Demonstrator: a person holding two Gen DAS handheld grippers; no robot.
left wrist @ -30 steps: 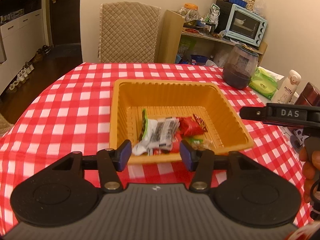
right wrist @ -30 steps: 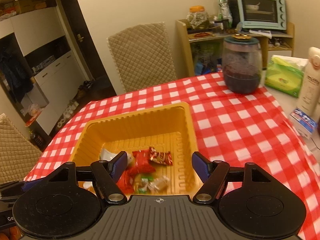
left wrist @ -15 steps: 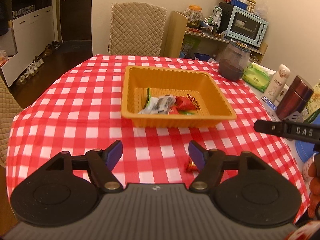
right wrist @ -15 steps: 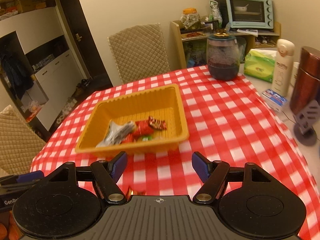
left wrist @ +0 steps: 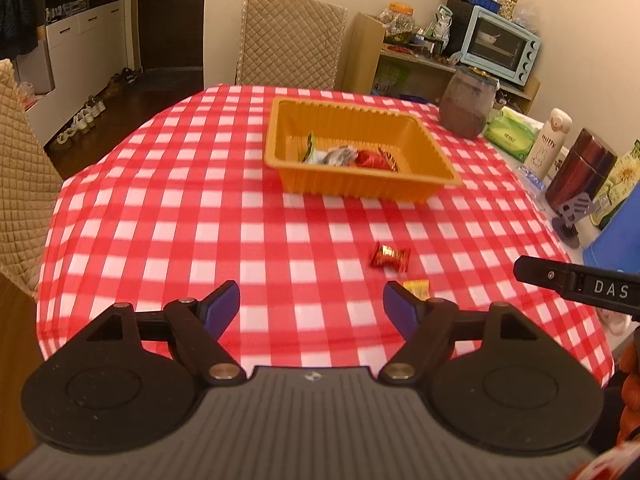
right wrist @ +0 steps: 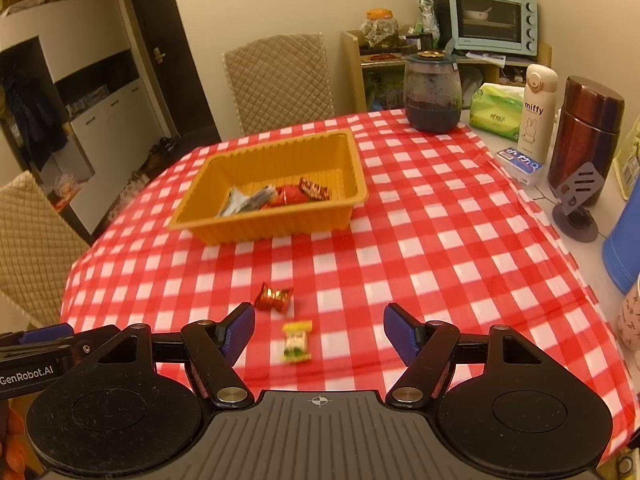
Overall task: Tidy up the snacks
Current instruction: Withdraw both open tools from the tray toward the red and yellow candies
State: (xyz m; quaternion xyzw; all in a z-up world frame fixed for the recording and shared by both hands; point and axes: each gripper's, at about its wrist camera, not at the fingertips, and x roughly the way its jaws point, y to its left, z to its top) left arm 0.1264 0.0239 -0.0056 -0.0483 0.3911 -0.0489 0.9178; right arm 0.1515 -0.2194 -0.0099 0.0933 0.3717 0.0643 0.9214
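An orange tray (left wrist: pixel 416 196) (right wrist: pixel 208 222) sits mid-table and holds several wrapped snacks (left wrist: pixel 348 157) (right wrist: pixel 276 196). A red-gold candy (left wrist: pixel 390 257) (right wrist: pixel 274 298) and a small yellow-green candy (left wrist: pixel 417 286) (right wrist: pixel 297 341) lie on the checked cloth near the front edge. My left gripper (left wrist: pixel 311 307) is open and empty, well short of the tray, with the yellow candy beside its right finger. My right gripper (right wrist: pixel 319 334) is open and empty, with the yellow candy between its fingers but lower on the cloth. The right gripper's side shows in the left wrist view (left wrist: pixel 580 286).
A dark jar (right wrist: pixel 432 94), green tissue pack (right wrist: pixel 494 112), white bottle (right wrist: pixel 536 110), maroon flask (right wrist: pixel 584 136), phone stand (right wrist: pixel 576 200) and blue container (right wrist: pixel 624 248) line the table's right side. Quilted chairs (right wrist: pixel 280 80) (left wrist: pixel 20 184) stand behind and left.
Both grippers have pulled back from the tray toward the table's front edge. The tray now looks far away, and the two loose candies on the cloth have come into view.
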